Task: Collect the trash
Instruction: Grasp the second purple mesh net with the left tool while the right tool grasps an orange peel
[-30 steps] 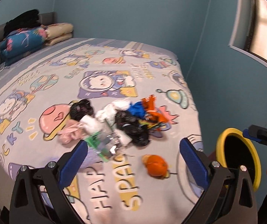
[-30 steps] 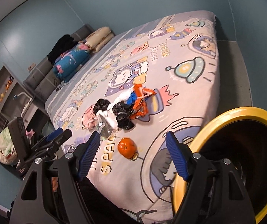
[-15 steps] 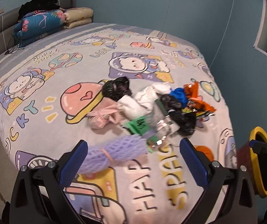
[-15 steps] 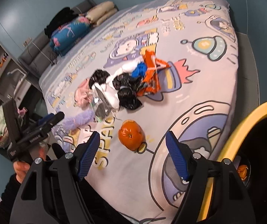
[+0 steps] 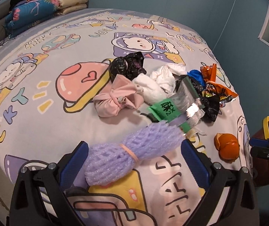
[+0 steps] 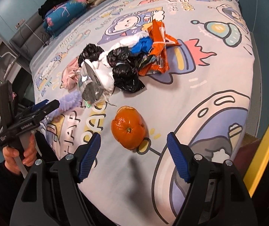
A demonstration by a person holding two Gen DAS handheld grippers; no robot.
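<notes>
both grippers are at the reaching stage: the left gripper (image 5: 134, 162) gapes empty around the purple foam net (image 5: 132, 152), the right gripper (image 6: 133, 156) wide and empty before the orange peel (image 6: 128, 130); next, each must close.

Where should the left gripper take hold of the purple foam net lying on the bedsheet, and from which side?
Probably at the waist, where the rubber band cinches the purple foam net. It is narrowest and firmest there, while both ends flare out soft. The net lies slantwise between the open left gripper, so come down from above with the fingers turned to straddle it across its length.
</notes>
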